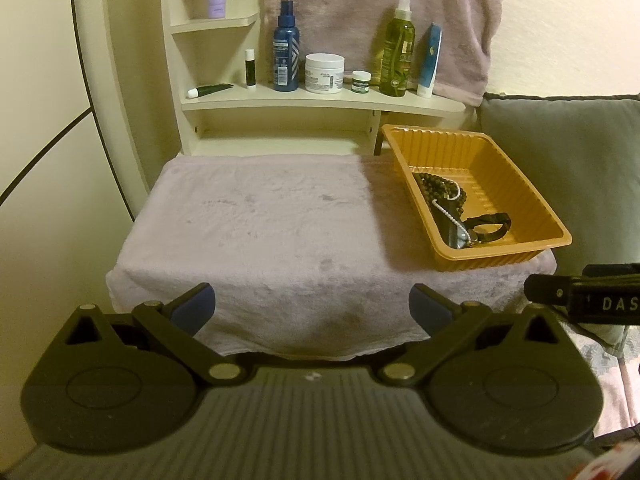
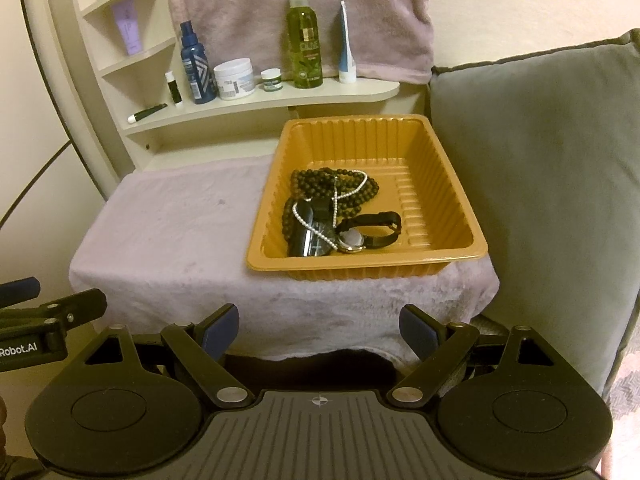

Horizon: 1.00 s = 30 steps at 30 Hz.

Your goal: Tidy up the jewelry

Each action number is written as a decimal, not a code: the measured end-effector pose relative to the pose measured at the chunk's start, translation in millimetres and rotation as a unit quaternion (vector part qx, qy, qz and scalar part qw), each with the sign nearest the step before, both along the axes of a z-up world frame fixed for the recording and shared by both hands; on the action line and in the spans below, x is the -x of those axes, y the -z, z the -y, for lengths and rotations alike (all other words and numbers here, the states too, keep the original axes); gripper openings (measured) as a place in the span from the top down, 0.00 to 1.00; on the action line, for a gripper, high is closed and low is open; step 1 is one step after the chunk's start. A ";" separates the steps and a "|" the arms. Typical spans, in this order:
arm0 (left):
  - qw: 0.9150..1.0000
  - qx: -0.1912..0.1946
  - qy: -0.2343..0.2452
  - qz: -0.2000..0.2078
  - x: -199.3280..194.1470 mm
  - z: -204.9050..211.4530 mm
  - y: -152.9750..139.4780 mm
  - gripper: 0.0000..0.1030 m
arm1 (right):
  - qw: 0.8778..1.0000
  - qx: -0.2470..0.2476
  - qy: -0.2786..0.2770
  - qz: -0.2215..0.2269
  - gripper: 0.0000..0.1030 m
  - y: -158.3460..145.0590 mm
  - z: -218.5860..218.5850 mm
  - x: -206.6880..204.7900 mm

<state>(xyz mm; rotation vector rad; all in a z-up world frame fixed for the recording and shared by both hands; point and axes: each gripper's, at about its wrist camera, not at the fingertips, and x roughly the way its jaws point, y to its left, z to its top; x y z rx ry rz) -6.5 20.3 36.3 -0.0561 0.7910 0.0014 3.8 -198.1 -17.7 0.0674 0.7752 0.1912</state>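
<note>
An orange plastic tray (image 2: pixel 444 184) stands on the right side of a small table covered with a pale pink towel (image 2: pixel 168 236). In the tray lie a dark bead necklace (image 2: pixel 316 180), a white pearl strand (image 2: pixel 336 196), a black-strapped watch (image 2: pixel 372 232) and a dark glossy case (image 2: pixel 306 236). The tray also shows in the left wrist view (image 1: pixel 508 184). My left gripper (image 1: pixel 312 308) is open and empty, in front of the table's near edge. My right gripper (image 2: pixel 320 330) is open and empty, in front of the tray.
A cream shelf (image 1: pixel 320 100) behind the table holds a blue spray bottle (image 1: pixel 286 56), a white jar (image 1: pixel 324 72), a green bottle (image 1: pixel 396 52) and tubes. A grey cushion (image 2: pixel 540 184) stands right of the tray. A pink towel (image 2: pixel 296 12) hangs behind.
</note>
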 end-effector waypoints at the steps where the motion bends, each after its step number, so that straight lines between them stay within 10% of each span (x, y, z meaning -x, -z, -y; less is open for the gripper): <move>1: 1.000 0.000 0.001 0.000 0.6 -0.3 0.1 0.00 | 1.000 0.000 0.000 0.000 0.16 0.7 -0.8 0.0; 30: 1.000 0.002 0.001 -0.002 3.5 -0.5 3.5 0.00 | 1.000 0.000 -0.003 0.001 0.16 2.3 -3.3 3.1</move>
